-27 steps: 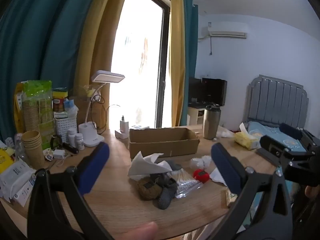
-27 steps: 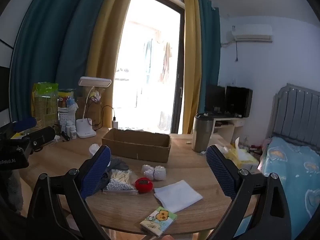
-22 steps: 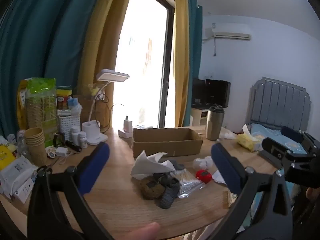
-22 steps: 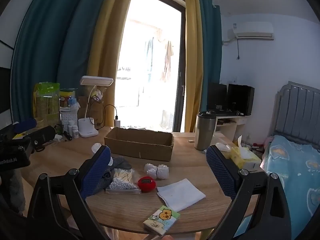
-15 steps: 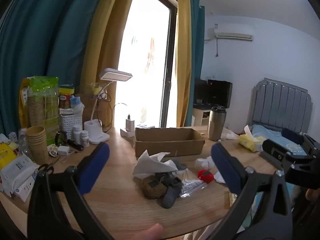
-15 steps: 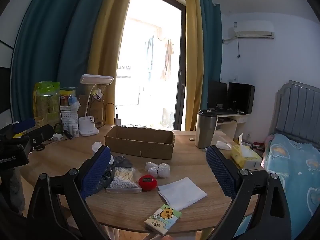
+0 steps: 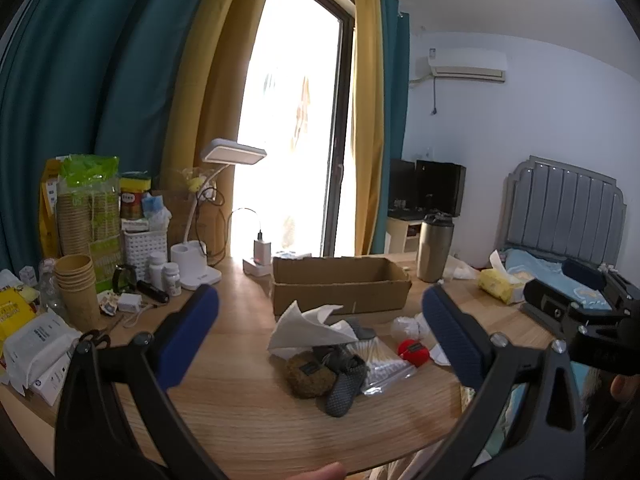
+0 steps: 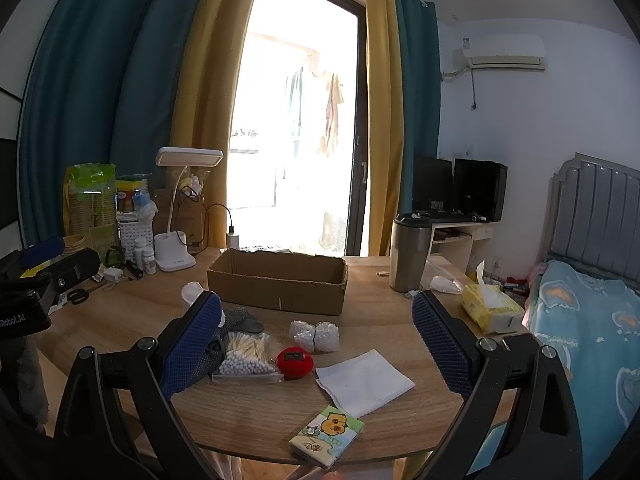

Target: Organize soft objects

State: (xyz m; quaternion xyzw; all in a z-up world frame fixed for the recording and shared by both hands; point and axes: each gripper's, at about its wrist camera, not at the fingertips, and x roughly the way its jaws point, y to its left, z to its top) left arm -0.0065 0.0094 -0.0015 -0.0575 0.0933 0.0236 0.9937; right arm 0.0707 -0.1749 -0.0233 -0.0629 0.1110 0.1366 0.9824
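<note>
Soft things lie in a heap on the round wooden table (image 7: 240, 408): a crumpled white tissue (image 7: 308, 328), a brown woolly lump (image 7: 310, 370), a grey knitted sock (image 7: 344, 382) and a red soft ball (image 7: 413, 352). Behind the heap stands an open cardboard box (image 7: 340, 284). My left gripper (image 7: 320, 338) hangs open in front of the heap, holding nothing. My right gripper (image 8: 318, 344) is open too, above the red ball (image 8: 295, 362), a bag of cotton swabs (image 8: 248, 356), two white wads (image 8: 314, 334) and a flat white napkin (image 8: 364, 380).
A small tissue pack (image 8: 326, 436) lies at the table's near edge. A steel tumbler (image 8: 410, 254) and a yellow tissue box (image 8: 490, 308) stand at the right. A desk lamp (image 7: 196, 264), paper cups (image 7: 76, 284), bottles and packets crowd the left. A bed (image 8: 592, 320) lies beyond.
Both views have drifted only slightly. Nothing on the table has moved, and both grippers have stayed open.
</note>
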